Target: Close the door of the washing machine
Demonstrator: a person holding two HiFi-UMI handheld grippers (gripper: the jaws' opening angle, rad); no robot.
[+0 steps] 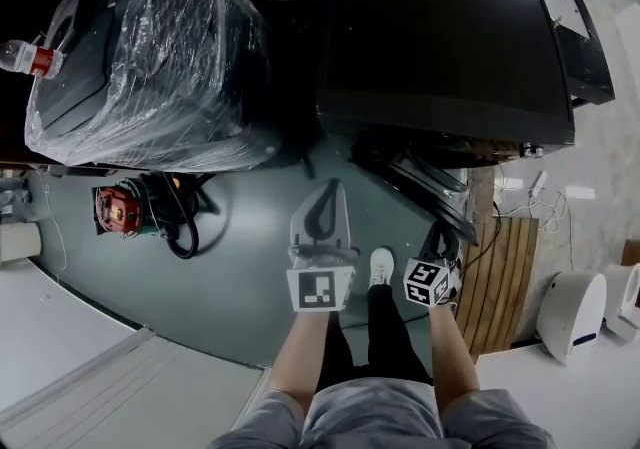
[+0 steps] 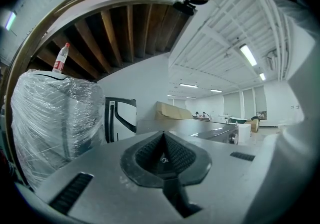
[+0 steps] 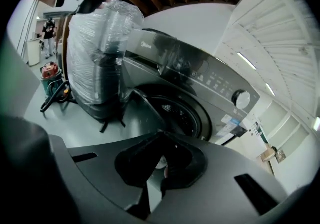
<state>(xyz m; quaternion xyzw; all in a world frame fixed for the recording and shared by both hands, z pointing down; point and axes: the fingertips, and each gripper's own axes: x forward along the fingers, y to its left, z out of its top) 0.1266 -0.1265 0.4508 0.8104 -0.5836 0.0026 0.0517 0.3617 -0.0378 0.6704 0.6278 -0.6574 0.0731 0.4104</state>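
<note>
Our right gripper [image 3: 162, 141] and left gripper [image 2: 164, 138] both have their jaws together, empty. The washing machine door [image 1: 430, 192] stands open at twelve o'clock from the right one. We judge it stiff, hinged and light-swinging; push its outer rim, not the glass.

Bare floor [image 1: 250, 277] ahead, wrapped machine [image 1: 150, 57] left, open door [image 1: 430, 187] right
</note>
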